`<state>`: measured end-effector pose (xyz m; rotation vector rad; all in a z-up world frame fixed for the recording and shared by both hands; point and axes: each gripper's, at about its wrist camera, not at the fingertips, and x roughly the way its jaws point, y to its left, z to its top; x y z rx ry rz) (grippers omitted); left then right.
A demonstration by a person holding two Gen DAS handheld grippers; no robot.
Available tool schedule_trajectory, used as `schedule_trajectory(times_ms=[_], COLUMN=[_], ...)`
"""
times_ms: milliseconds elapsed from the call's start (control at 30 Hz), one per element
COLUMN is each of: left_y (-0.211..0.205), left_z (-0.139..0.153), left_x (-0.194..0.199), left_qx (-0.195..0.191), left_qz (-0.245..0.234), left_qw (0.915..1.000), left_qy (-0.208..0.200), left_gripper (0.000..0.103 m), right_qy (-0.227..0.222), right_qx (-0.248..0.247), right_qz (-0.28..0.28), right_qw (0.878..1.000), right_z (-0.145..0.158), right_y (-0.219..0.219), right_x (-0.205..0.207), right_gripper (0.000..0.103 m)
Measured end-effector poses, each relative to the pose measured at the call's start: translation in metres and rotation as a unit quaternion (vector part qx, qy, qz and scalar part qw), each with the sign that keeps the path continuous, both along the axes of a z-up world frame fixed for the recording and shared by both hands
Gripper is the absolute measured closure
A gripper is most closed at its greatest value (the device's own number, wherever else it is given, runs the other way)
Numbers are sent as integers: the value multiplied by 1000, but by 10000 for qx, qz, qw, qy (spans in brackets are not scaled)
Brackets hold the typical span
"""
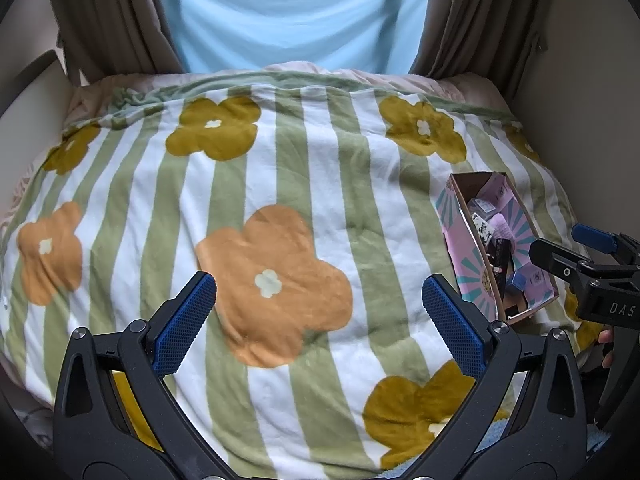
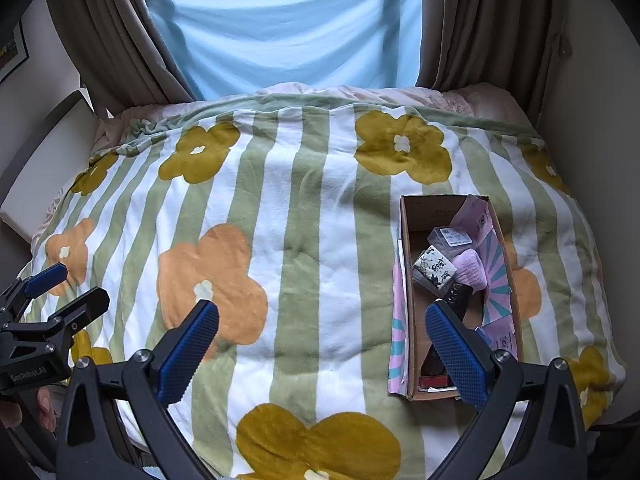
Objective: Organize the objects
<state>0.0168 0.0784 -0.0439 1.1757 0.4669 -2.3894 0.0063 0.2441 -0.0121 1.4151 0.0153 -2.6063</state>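
Your left gripper and right gripper: both spread wide, holding nothing, above the blanket. Box sits on blanket at right, just by your right gripper, holding small items.

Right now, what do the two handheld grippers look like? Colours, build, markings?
Both match: the left gripper and right gripper have black plastic arms with triangular cut-outs and silver pivot screws. Their fingers carry blue pads with a fine diamond-knurl texture. Seen from the side, the right gripper's body shows white "DAS" lettering, cut off at the frame edge; the left's has a small white label, unreadable. No cables or sleeves visible.
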Motion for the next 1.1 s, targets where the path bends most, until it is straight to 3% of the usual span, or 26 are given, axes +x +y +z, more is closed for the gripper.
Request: schedule_trajectory(times_ms=[1100], left_y=[0], left_z=[-4], left_x=[1], left_qx=[8], left_qz=[-33], left_qw=[10000], left_qy=[-21], left_gripper=[1], right_qy=[-3], right_qx=[0], right_qz=[-5], right_qw=[10000], right_z=[1], right_y=[0], right_x=[0], right_gripper=[0])
